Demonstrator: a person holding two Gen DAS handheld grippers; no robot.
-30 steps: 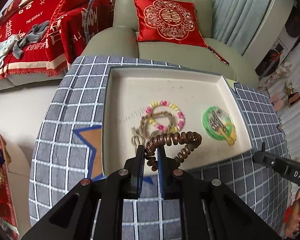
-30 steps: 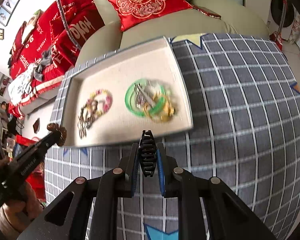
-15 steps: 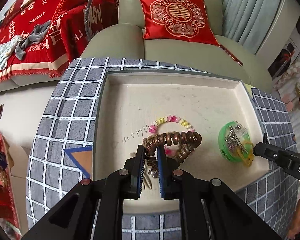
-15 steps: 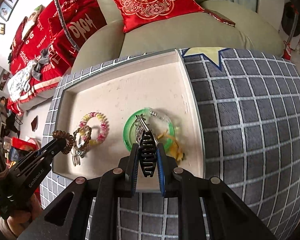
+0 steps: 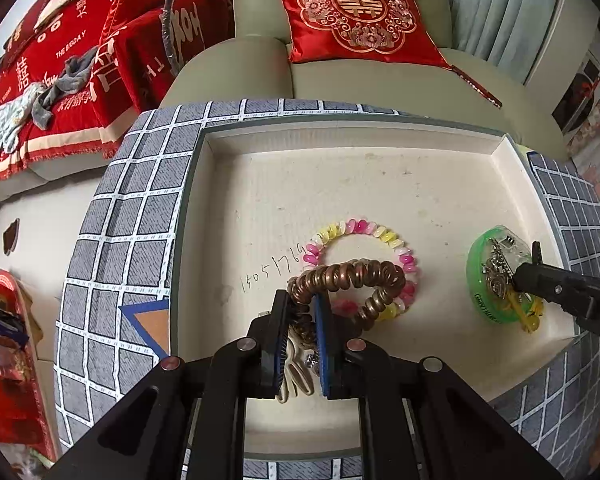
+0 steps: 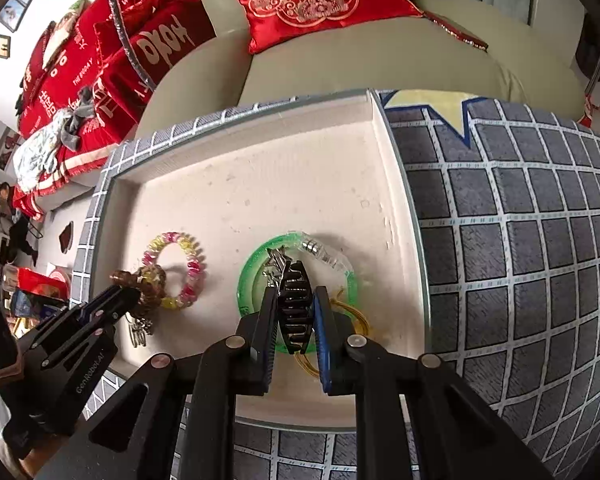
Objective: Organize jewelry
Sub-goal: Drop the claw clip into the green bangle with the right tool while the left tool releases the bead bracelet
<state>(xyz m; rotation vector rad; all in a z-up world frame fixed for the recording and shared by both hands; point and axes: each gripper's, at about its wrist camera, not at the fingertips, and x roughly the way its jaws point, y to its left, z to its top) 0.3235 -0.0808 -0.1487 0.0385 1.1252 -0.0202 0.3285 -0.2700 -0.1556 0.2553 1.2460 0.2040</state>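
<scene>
Both tools are loaded over the shallow cream tray [image 5: 512, 152]. Left tool [image 5: 302, 312] is clamped on a coppery spiral coil hair tie [image 5: 352, 276], just above the pink-and-yellow beaded bracelet [image 5: 364, 228]. Right tool [image 6: 296, 300] pinches a black toothed claw clip [image 6: 296, 300] over the green bangle [image 6: 252, 272] pile. Looks mostly sorted, just these two left to drop.

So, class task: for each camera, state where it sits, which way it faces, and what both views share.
Left wrist: on the left gripper, facing forward and down into the tray; its fingers pinch a coil tie.
Right wrist: on the right gripper, facing the same way; its fingers pinch a claw clip.
Shared: tray, bead bracelet, green bangle, and each other's gripper.
</scene>
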